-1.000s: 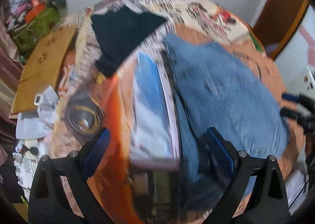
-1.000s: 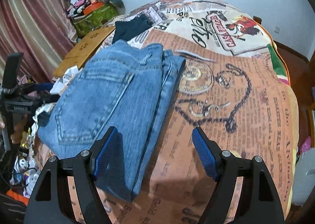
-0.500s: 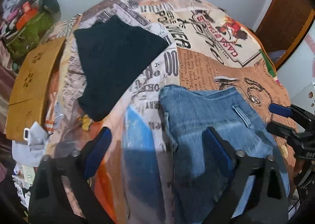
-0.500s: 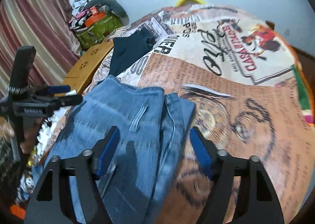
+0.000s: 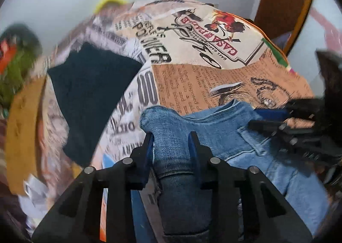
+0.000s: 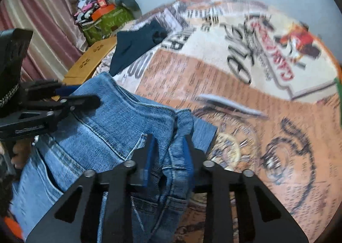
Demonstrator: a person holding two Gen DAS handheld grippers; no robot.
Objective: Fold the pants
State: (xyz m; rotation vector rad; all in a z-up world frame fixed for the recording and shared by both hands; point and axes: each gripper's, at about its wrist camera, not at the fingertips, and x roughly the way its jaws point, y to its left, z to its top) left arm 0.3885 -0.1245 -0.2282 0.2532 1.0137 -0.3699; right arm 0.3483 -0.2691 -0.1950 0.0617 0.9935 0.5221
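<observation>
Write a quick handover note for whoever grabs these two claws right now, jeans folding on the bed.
Left claw: jaws closing, bunched denim at one end of the jeans between the pads.
Right claw: jaws closing on the same end at the other corner, denim between the pads.
Jeans lie folded lengthwise on the printed bedspread; a dark garment lies farther up the bed, apart from them.
Done: lengthwise fold, both corners taken.
Left: probably lift this end and fold it over the other end, then flatten.

Soft indoor light, motion-blurred fisheye edges.
</observation>
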